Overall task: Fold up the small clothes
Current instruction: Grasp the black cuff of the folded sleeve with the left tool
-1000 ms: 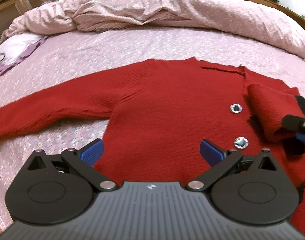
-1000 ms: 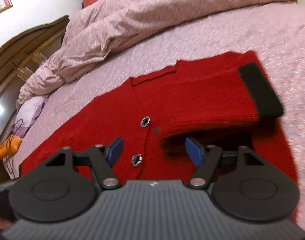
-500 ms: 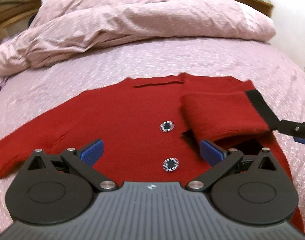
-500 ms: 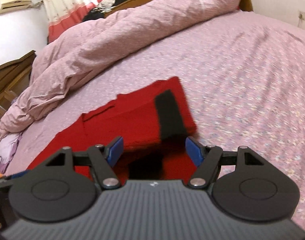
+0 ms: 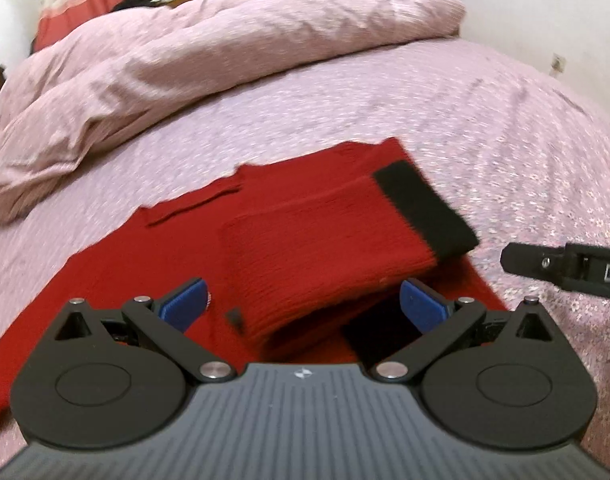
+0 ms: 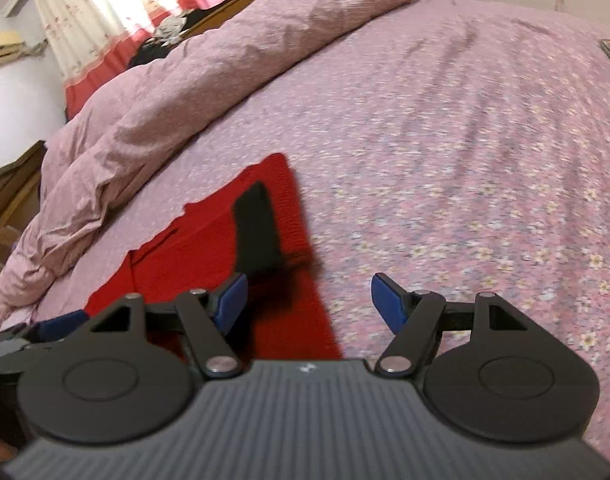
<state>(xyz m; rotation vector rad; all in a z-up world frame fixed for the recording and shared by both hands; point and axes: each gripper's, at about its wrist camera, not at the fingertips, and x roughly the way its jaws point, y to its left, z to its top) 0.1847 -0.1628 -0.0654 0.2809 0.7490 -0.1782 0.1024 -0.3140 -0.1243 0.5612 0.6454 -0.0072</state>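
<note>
**Pink bed, red cardigan, one sleeve folded in**

Pink flowered bedsheet (image 5: 505,128) fills both views, with a rumpled duvet (image 5: 225,48) heaped along the far side. On the sheet lies the red cardigan (image 5: 117,280), flat, its long axis running across my left view. One sleeve (image 5: 325,248) is folded over the body, and its black cuff (image 5: 423,208) points out toward the right edge of the garment.

From the left claw (image 5: 305,308) the folded sleeve sits straight ahead and just below, its near fold lying between the spread blue pads (image 5: 185,306), which touch nothing. The right claw (image 6: 309,304) hangs off the cardigan's right edge: also spread, also empty, one pad over red knit and the other over bare sheet (the cuff lies ahead and to its left).

I judge the left hand the nearer to the body of the garment. Both claws tilt downward toward the bed, side by side, the right one's tip showing at the edge of my left view.
</note>
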